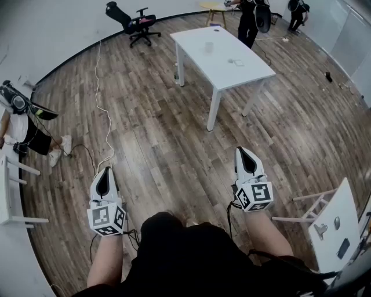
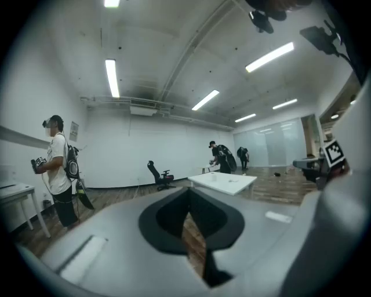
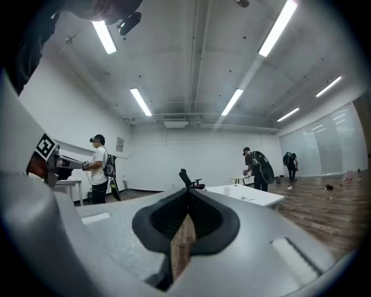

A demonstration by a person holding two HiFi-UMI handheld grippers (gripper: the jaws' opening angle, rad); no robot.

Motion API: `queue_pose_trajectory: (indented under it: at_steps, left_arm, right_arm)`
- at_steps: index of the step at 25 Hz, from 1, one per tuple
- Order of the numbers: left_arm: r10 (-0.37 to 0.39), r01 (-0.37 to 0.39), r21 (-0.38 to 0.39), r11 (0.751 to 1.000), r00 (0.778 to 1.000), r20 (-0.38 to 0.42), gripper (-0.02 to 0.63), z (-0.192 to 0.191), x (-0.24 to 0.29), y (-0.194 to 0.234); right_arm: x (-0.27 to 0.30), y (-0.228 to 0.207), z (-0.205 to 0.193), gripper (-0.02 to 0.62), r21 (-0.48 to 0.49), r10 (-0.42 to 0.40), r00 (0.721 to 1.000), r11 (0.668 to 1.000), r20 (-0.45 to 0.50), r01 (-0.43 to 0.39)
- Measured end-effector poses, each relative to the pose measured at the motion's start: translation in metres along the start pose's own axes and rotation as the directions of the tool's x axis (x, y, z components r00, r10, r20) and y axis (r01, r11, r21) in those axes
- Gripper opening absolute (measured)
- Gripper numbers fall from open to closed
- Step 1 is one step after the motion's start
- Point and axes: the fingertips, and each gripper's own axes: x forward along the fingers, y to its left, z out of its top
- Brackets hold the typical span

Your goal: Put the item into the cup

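Observation:
Across the wooden floor stands a white table [image 1: 223,58], well ahead of me. On it is a small pale cup [image 1: 209,46] and, apart from it, a small flat item [image 1: 236,62]. The left gripper view shows that cup [image 2: 213,177] too, and in the right gripper view the cup [image 3: 226,190] is tiny and far off. My left gripper [image 1: 105,171] and right gripper [image 1: 242,151] are held low in front of my body, far from the table. Both point forward with jaws shut and nothing between them.
A black office chair [image 1: 136,23] stands at the back wall. Two people [image 1: 249,17] are behind the table, and another person [image 1: 17,125] stands at the left. A cable [image 1: 104,104] trails over the floor. A white side table [image 1: 333,223] with small things is at my right.

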Motion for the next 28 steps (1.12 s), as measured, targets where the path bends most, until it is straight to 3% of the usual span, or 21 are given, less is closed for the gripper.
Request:
queue_pose_trajectory:
  at_steps: [8,19,28]
  left_arm:
    - [-0.031,0.030,0.028,0.999,0.999,0.038,0.008,0.018,0.061,0.012]
    - [-0.174,0.169,0.067,0.983,0.982,0.072,0.008,0.035,0.187,0.001]
    - [-0.217,0.211,0.090,0.973,0.974,0.060,0.007,0.056,0.286,0.046]
  right_arm:
    - [0.038,-0.024,-0.002,0.002,-0.008,-0.051,0.999,0.999,-0.015,0.051]
    - [0.096,-0.068,0.016,0.002,-0.060,-0.186,0.981,0.981,-0.046,0.183]
    - [0.188,-0.062,0.005,0.002,0.014,-0.224,0.972,0.974,-0.072,0.225]
